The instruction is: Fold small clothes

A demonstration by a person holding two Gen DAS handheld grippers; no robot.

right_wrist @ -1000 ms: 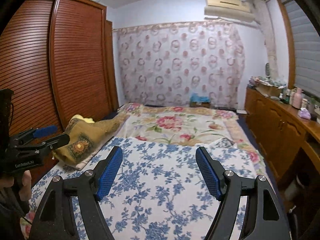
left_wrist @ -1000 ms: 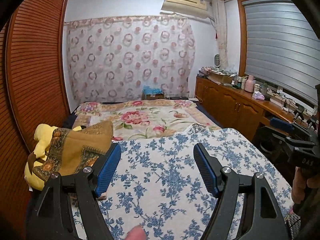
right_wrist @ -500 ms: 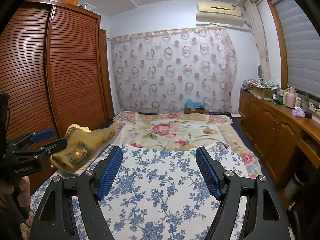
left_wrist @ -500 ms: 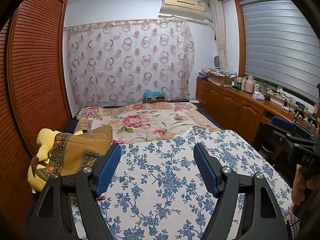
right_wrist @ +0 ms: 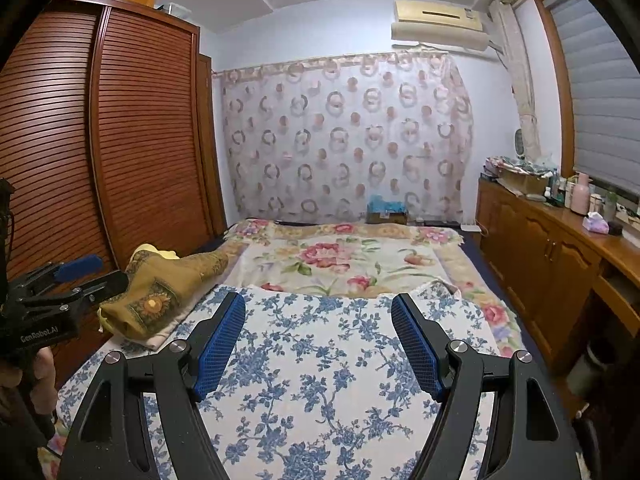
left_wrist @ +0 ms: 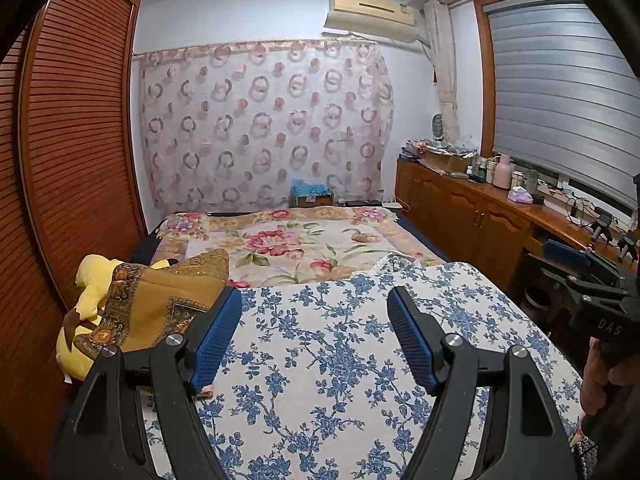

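Two grippers hang over the near end of a bed, both with their blue pads spread wide and nothing between them. From its own camera the left gripper [left_wrist: 314, 328] points out over a blue-flowered cloth [left_wrist: 328, 360] that lies spread flat across the foot of the bed; the right gripper [right_wrist: 318, 334] looks over the same cloth from a little further right. Neither set of pads touches the fabric. Each gripper also shows at the edge of the other's view: the right one at the far right of the left camera, held by a hand [left_wrist: 604, 376], and the left one at the far left of the right camera, likewise held by a hand [right_wrist: 38, 368].

Just beyond the cloth's left edge a brown patterned cushion [left_wrist: 160, 304] lies against a yellow plush toy [left_wrist: 90, 284], both close to the slatted wooden wardrobe [right_wrist: 120, 140]. Past the blue cloth's far edge the bed is covered by a cream bedspread with red flowers [left_wrist: 280, 244]. Along the right side runs a wooden cabinet [left_wrist: 472, 208] whose top carries bottles, a pink flask and other clutter too small to name. At the back wall hangs a curtain printed with rings [left_wrist: 260, 120], with an air conditioner [left_wrist: 372, 12] above it, and a grey blind [left_wrist: 560, 92] covers the window on the right.
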